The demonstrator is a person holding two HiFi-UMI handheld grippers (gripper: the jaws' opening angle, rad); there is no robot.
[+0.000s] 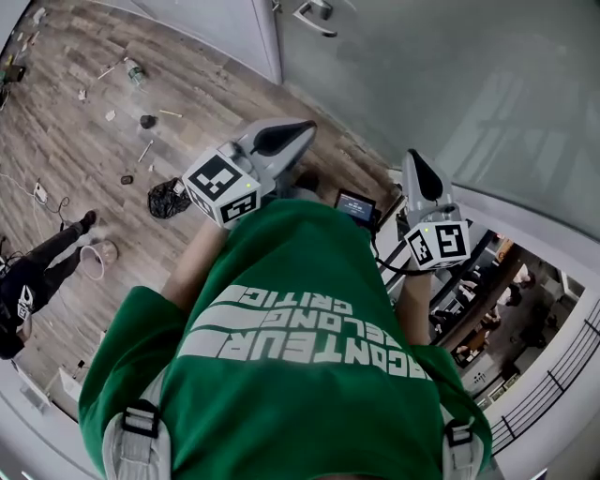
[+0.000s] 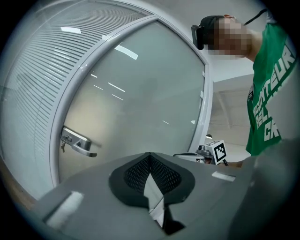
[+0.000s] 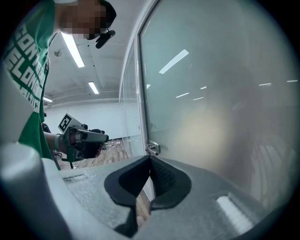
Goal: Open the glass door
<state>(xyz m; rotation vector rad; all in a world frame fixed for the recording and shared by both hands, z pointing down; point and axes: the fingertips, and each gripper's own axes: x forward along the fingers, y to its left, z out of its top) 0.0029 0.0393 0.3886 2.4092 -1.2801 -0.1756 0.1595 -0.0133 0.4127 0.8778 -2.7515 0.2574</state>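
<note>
The frosted glass door (image 1: 450, 84) stands in front of me in its white frame, with a silver lever handle (image 1: 314, 14) at its left edge. My left gripper (image 1: 307, 126) is shut and empty, pointing at the door well short of the handle (image 2: 77, 143), which lies to its lower left in the left gripper view. My right gripper (image 1: 413, 156) is shut too, with nothing in it, close to the glass (image 3: 215, 108). In the right gripper view the handle (image 3: 152, 149) shows just above the meeting jaws (image 3: 150, 160). Neither gripper touches the door.
A slatted glass wall (image 2: 37, 84) adjoins the door on the left. The wooden floor (image 1: 84, 141) behind carries scattered litter and a black bag (image 1: 167, 199). A person in black (image 1: 37, 272) stands at far left. A railing (image 1: 553, 375) runs at right.
</note>
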